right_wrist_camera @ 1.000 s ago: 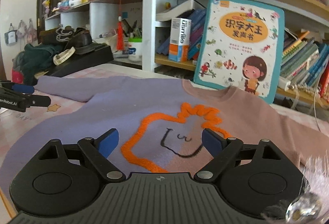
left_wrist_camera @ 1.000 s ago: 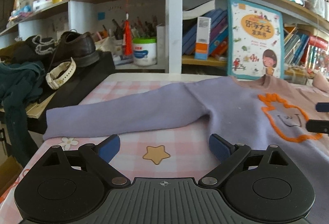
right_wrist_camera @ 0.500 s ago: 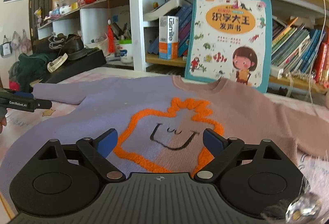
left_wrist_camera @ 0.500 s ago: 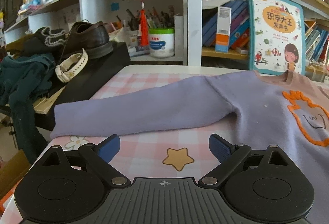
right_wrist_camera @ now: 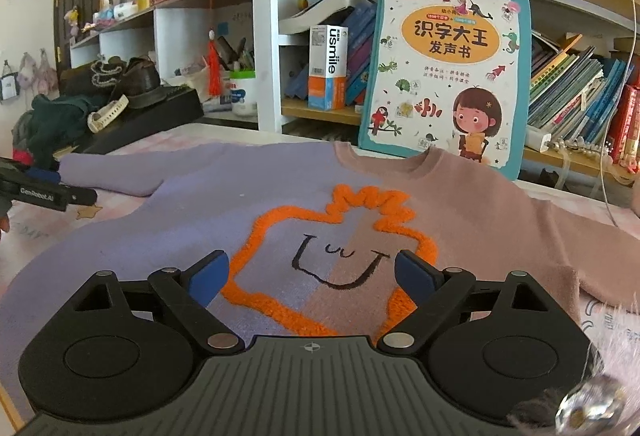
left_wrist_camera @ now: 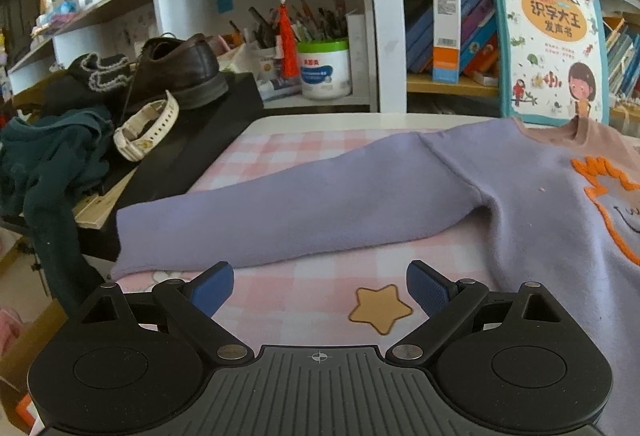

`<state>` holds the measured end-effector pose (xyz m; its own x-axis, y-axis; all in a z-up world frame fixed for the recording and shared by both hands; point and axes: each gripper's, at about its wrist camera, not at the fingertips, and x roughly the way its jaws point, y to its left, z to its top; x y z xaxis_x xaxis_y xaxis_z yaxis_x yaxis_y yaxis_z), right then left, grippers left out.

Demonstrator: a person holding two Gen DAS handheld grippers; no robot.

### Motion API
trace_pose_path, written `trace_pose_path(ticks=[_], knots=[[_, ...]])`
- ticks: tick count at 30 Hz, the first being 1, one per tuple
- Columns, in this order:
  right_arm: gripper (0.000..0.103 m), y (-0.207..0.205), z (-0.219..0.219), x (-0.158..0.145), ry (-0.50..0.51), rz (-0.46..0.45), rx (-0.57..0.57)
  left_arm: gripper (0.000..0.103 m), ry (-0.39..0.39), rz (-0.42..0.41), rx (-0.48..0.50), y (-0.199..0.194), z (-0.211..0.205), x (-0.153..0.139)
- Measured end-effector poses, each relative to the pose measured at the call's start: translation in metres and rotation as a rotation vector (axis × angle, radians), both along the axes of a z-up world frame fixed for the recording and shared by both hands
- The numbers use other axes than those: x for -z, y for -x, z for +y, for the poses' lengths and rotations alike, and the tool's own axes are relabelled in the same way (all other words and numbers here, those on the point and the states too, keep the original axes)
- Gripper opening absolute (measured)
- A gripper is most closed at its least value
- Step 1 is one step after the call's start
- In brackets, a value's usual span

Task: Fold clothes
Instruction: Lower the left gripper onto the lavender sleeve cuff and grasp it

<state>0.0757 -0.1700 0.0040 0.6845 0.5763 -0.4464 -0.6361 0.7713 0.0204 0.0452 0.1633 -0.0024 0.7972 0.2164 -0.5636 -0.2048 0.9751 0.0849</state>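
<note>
Two hand-held grippers hover with jaws spread, grasping nothing. The left hand-held gripper (left_wrist_camera: 320, 286) is nearer the sweater's lilac sleeve (left_wrist_camera: 288, 212), which lies just ahead, its long axis running crosswise. The right hand-held gripper (right_wrist_camera: 310, 276) hangs over the sweater (right_wrist_camera: 280, 204), flat on the counter (left_wrist_camera: 304, 300).

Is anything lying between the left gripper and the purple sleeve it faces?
Nothing visible. Only bare checked tablecloth separates the open left gripper from the purple sleeve. The shoe and watch sit off to the side on a black box.
</note>
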Motion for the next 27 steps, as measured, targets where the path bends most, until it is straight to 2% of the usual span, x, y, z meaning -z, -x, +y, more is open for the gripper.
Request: trace_pose_path(ticks=[7, 12, 19, 27], knots=[[0.089, 0.001, 0.002, 0.0, 0.014, -0.006, -0.002, 0.095, -0.01, 0.049, -0.045, -0.002, 0.01, 0.007], [0.089, -0.001, 0.003, 0.001, 0.022, 0.002, -0.004, 0.095, 0.003, 0.031, -0.068, 0.003, 0.018, 0.006], [0.089, 0.0, 0.003, 0.001, 0.024, -0.004, -0.012, 0.095, 0.091, 0.029, -0.112, -0.001, 0.035, 0.007], [0.089, -0.002, 0.003, 0.001, 0.025, 0.007, 0.0, 0.095, 0.126, 0.023, -0.139, 0.0, 0.041, 0.008]])
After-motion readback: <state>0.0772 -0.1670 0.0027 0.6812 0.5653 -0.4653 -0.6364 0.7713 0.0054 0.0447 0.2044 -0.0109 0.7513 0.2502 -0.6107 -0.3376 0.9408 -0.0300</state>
